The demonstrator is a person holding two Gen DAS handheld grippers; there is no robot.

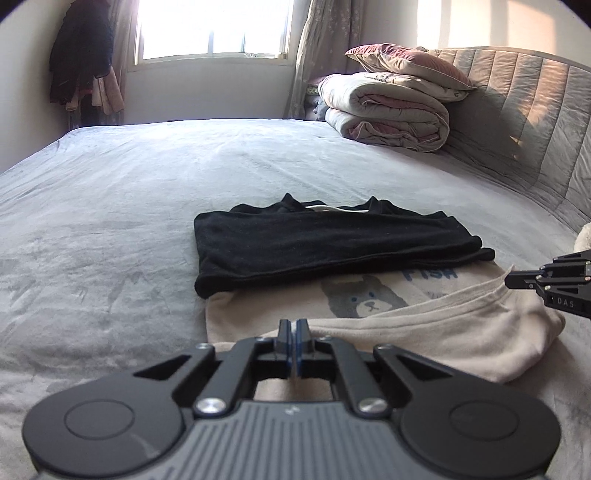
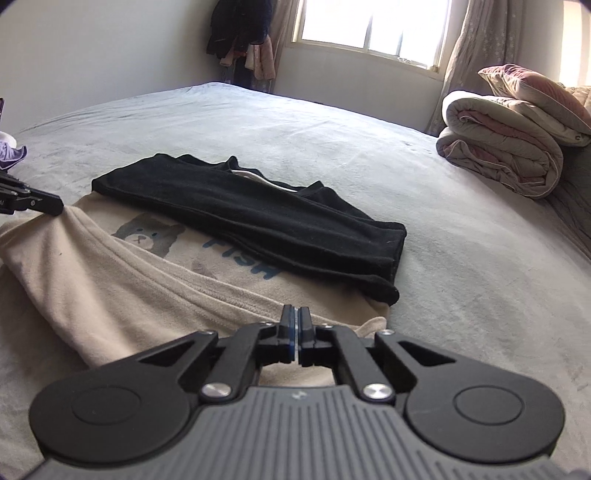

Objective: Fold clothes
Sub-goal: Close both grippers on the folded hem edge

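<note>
A cream shirt [image 1: 461, 332] with a bear print and blue letters lies on the grey bed; its near edge is lifted into a fold. A folded black garment [image 1: 332, 247] rests on its far part. In the left wrist view, my left gripper [image 1: 295, 325] is shut on the shirt's near edge, and my right gripper [image 1: 509, 280] pinches the same edge at the right. The right wrist view shows the right gripper [image 2: 296, 313] shut on the cream shirt [image 2: 110, 295], the left gripper [image 2: 59, 207] pinching bunched fabric at the left, and the black garment [image 2: 258, 221] behind.
A grey bed sheet [image 1: 110, 221] spreads wide around the clothes. A rolled quilt [image 1: 391, 110] topped by a pillow [image 1: 406, 62] sits at the back right against the padded headboard [image 1: 535, 122]. Dark clothes [image 1: 81, 55] hang in the far corner beside the window [image 1: 210, 29].
</note>
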